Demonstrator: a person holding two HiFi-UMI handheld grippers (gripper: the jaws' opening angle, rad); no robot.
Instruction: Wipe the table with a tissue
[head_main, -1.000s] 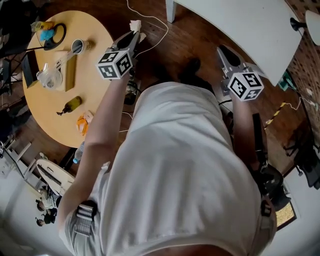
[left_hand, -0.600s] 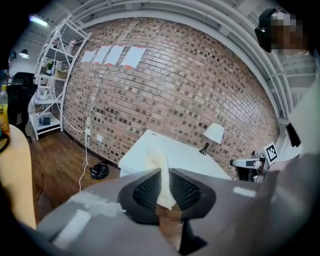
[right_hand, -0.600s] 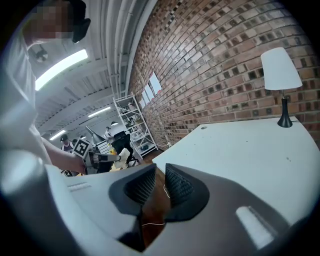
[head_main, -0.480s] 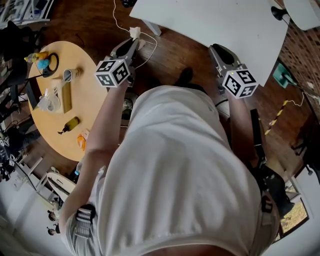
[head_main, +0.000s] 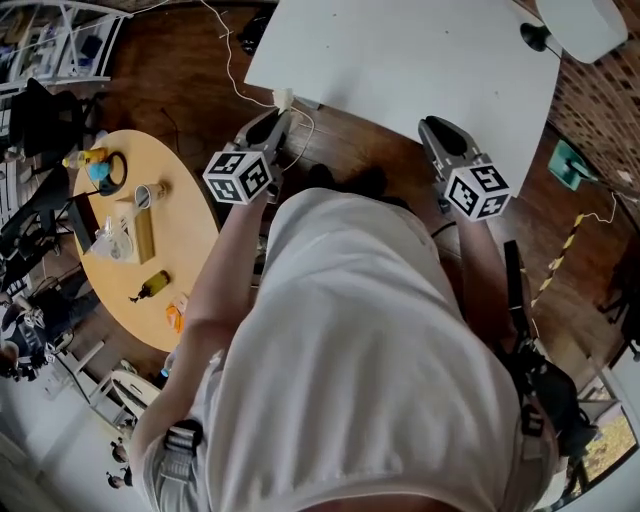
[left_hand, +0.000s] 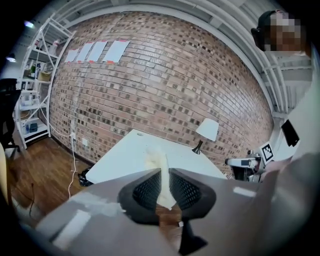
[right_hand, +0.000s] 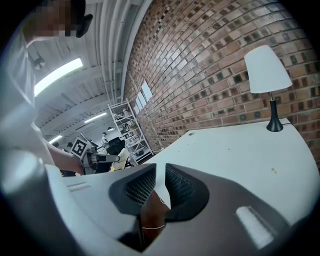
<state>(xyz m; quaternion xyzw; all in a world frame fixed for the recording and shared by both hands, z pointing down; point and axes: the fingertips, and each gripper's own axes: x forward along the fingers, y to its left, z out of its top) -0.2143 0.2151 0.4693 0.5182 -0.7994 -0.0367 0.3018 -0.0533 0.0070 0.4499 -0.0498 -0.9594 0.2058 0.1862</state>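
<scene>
Head view: tissue (head_main: 283, 99) at table (head_main: 400, 55) edge

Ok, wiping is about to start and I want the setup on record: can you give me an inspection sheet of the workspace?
Surface: white table, lamp at its far corner.
Job's things: tissue, pinched in the left claw, short of the table.
Clutter: round wooden table to the left holds a bottle, a cup and small items.
Grippers: left claw shut on the tissue; right claw narrowly apart, empty.
Cables: white cable on the wooden floor near the white table's corner.
Surroundings: brick wall, metal shelving.
</scene>
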